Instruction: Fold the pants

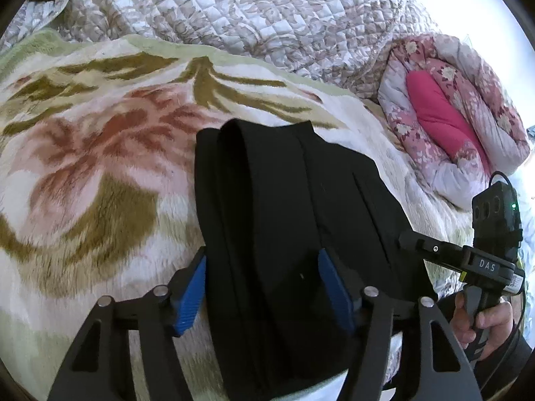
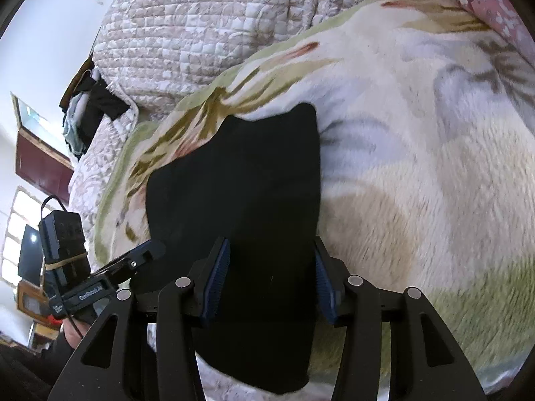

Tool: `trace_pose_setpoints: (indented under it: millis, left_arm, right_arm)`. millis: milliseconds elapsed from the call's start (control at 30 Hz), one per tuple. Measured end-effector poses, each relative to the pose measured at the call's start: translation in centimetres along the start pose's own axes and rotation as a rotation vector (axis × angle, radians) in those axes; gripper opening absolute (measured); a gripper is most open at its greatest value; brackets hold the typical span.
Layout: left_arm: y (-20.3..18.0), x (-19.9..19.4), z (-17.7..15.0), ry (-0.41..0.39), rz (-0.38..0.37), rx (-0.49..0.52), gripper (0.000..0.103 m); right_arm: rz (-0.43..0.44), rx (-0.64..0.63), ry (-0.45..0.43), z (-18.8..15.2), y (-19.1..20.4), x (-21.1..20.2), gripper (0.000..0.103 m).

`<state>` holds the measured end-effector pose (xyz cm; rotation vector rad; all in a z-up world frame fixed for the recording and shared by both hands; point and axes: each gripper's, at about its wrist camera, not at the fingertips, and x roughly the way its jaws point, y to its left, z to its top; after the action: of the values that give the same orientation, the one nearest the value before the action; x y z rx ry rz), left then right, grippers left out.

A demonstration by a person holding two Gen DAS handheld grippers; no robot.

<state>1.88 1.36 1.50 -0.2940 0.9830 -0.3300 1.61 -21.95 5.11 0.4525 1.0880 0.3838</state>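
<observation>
The black pants (image 1: pixel 284 207) lie folded lengthwise into a long strip on a fluffy floral blanket (image 1: pixel 100 167). My left gripper (image 1: pixel 262 287) is open, its blue pads (image 1: pixel 190 295) on either side of the near end of the strip. In the right wrist view the pants (image 2: pixel 254 193) lie under my right gripper (image 2: pixel 271 282), which is also open with its blue pads (image 2: pixel 217 280) astride the dark cloth. The right gripper's body shows in the left wrist view (image 1: pixel 481 260), the left one's in the right wrist view (image 2: pixel 100 284).
A quilted beige bedspread (image 1: pixel 250 10) is heaped behind the blanket. A rolled pink floral duvet (image 1: pixel 451 117) lies at the right. Dark clothes (image 2: pixel 90 113), a window and furniture show at the left of the right wrist view.
</observation>
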Motion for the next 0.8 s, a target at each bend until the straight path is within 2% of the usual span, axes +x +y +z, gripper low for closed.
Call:
trace_pose_setpoints:
  millis: [133, 200, 333, 433, 500, 667, 800]
  left_arm:
    - [-0.2, -0.3, -0.6, -0.007, 0.012, 0.010, 0.060]
    - [-0.4, -0.1, -0.3, -0.003, 0.022, 0.016, 0.057]
    - [-1.3, -0.6, 0.3, -0.009, 0.041, 0.041, 0.036]
    - [-2.1, -1.5, 0.7, -0.027, 0.048, 0.062, 0.028]
    - [-2.5, -2.0, 1.0, -0.036, 0.047, 0.074, 0.025]
    - [-3.3, -3.5, 2.9, -0.089, 0.036, 0.105, 0.024]
    - [-2.6, -3.6, 5.7, -0.123, 0.043, 0.119, 0.024]
  right_arm:
    - [-0.011, -0.012, 0.013, -0.3, 0.2, 0.4, 0.046]
    - [-0.021, -0.007, 0.012, 0.2, 0.2, 0.7, 0.036]
    - [-0.048, -0.027, -0.007, 0.6, 1.1, 0.2, 0.017]
    - [-0.035, -0.043, -0.031, 0.7, 2.1, -0.7, 0.015]
    - [-0.019, -0.064, -0.050, 1.1, 3.2, -1.4, 0.015]
    - [0.001, -0.134, -0.096, 3.2, 5.8, -2.3, 0.015]
    - [0.006, -0.146, -0.111, 5.9, 6.2, -1.1, 0.015]
